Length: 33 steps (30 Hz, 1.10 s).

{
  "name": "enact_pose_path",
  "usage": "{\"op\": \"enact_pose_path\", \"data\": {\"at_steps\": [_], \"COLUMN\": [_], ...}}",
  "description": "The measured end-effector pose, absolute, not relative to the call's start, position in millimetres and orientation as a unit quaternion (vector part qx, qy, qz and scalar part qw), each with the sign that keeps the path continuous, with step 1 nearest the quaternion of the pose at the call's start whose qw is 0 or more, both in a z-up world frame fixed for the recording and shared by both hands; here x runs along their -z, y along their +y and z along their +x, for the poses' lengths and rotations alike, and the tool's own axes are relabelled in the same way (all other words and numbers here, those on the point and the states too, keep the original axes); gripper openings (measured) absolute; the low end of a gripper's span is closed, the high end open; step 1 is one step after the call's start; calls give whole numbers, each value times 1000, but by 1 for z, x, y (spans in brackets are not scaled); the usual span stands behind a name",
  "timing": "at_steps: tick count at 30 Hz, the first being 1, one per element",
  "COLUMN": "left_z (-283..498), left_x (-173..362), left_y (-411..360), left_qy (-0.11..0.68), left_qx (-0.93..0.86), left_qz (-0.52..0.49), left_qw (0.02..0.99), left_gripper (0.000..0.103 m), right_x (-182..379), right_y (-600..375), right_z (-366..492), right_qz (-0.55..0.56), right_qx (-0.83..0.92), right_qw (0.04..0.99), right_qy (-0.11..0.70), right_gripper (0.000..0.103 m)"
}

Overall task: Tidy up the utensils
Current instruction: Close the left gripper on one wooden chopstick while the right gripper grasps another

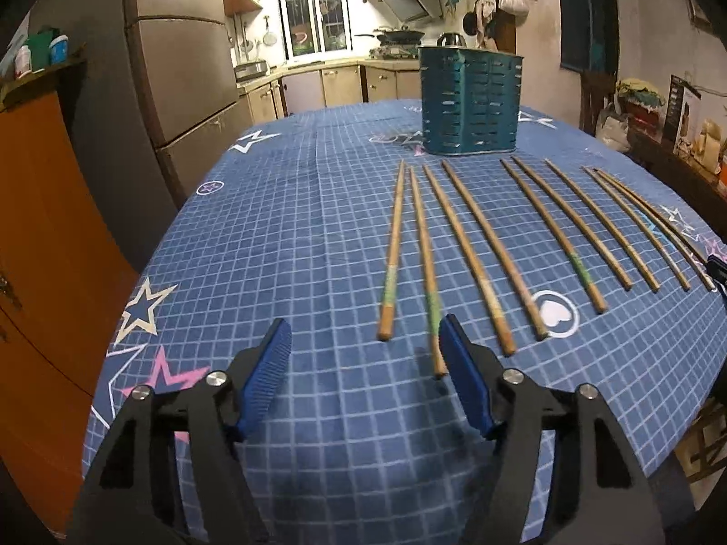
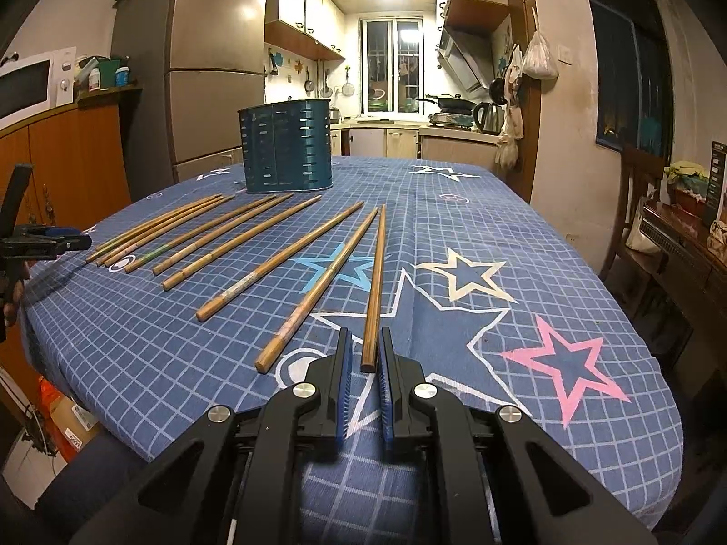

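Note:
Several wooden chopsticks lie side by side on the blue checked tablecloth, tips pointing at a teal slotted utensil holder that stands upright at the far side; the holder also shows in the right wrist view. My left gripper is open wide above the near end of the second chopstick from the left, not touching it. My right gripper is nearly closed with a narrow gap; the near end of the rightmost chopstick lies just in front of the gap, not gripped.
The table's near edge curves below both grippers. A fridge and an orange cabinet stand left of the table. A dark side shelf with clutter stands on the right. The left gripper's tip shows at the right view's left edge.

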State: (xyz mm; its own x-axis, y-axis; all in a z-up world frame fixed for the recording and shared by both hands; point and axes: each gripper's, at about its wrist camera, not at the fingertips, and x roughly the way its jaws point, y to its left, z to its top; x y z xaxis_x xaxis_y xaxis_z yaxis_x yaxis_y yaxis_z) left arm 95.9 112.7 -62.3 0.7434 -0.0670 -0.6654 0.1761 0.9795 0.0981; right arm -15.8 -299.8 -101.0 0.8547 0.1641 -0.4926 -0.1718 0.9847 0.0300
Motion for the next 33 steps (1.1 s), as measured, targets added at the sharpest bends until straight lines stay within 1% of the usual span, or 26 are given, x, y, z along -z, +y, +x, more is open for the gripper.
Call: {"op": "enact_pose_path", "data": {"at_steps": [1,3,7,9,12,14,20,24,29,31,33], "left_z": [98,103,110,113,114,113,104,104,110,112,114], "left_x": [63,64,67,67,70,72,60,66,72,72,72], "left_y": [112,107,101,100,97,94,107,101,100,99,95], "left_qy": [355,363,377,379,381,379,364,378,386,387,387], "left_qx": [66,74,85,84,88,88,74,87,88,90,93], "left_qz": [78,84,81,78,78,82,71,89,88,89,92], "left_qw": [929,925,919,918,917,918,926,918,914,913,913], "left_gripper": [62,55,46,36,27,24,24,24,24,20,13], "right_x": [101,101,101,100,101,100,99,99,98,98,99], "right_y": [-300,-300,-300,-300,-300,-300,-300,-300,-299,-299,-298], "right_z": [-16,-16,-16,-16,-16,-15,-12,-11,-9,-9,-9], "right_qz": [-8,-8,-7,-7,-8,-8,-13,-12,-11,-11,-13], "right_qx": [-87,-87,-87,-87,-89,-90,-95,-94,-93,-94,-93], "right_qw": [963,963,963,963,963,962,961,961,961,961,962], "right_qy": [255,255,255,254,255,256,259,258,258,259,257], "right_gripper": [13,13,13,13,13,13,13,13,13,13,13]}}
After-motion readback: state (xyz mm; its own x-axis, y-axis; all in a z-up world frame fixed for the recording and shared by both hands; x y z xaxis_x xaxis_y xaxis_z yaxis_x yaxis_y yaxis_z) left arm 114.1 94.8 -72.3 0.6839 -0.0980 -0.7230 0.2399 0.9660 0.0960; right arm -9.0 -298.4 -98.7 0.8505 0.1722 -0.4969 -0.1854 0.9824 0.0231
